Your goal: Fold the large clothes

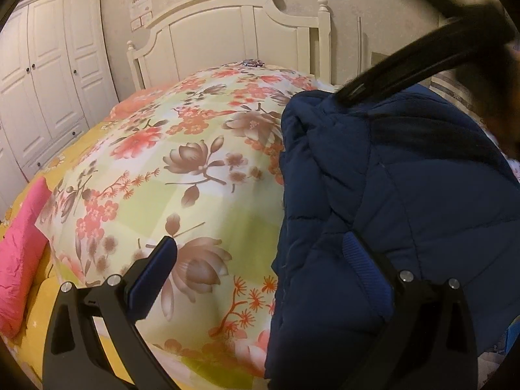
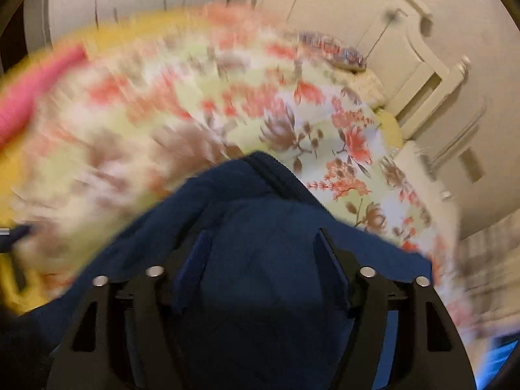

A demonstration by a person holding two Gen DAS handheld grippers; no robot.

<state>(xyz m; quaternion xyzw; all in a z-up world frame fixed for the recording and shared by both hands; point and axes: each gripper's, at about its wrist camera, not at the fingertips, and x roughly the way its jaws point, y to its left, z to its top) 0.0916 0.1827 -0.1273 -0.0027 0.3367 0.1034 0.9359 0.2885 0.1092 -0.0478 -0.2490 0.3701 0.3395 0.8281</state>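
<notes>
A navy quilted jacket (image 1: 390, 195) lies bunched on the right side of the floral quilt (image 1: 182, 169) that covers the bed. My left gripper (image 1: 260, 256) is open wide at the jacket's left edge: its left finger hangs over the quilt and its right finger (image 1: 360, 260) rests over the jacket. In the blurred right wrist view my right gripper (image 2: 261, 248) points down at the jacket (image 2: 260, 292). Its jaws stand wide, and navy fabric fills the space between and below them without a visible pinch. A black bar (image 1: 406, 61), apparently part of the right gripper, reaches down to the jacket's top.
A pink cushion (image 1: 19, 253) lies at the bed's left edge on a yellow sheet (image 1: 48, 299). A white headboard (image 1: 227, 35) stands behind the quilt, and a white wardrobe (image 1: 48, 74) is at the far left. A small patterned item (image 1: 252, 62) sits near the headboard.
</notes>
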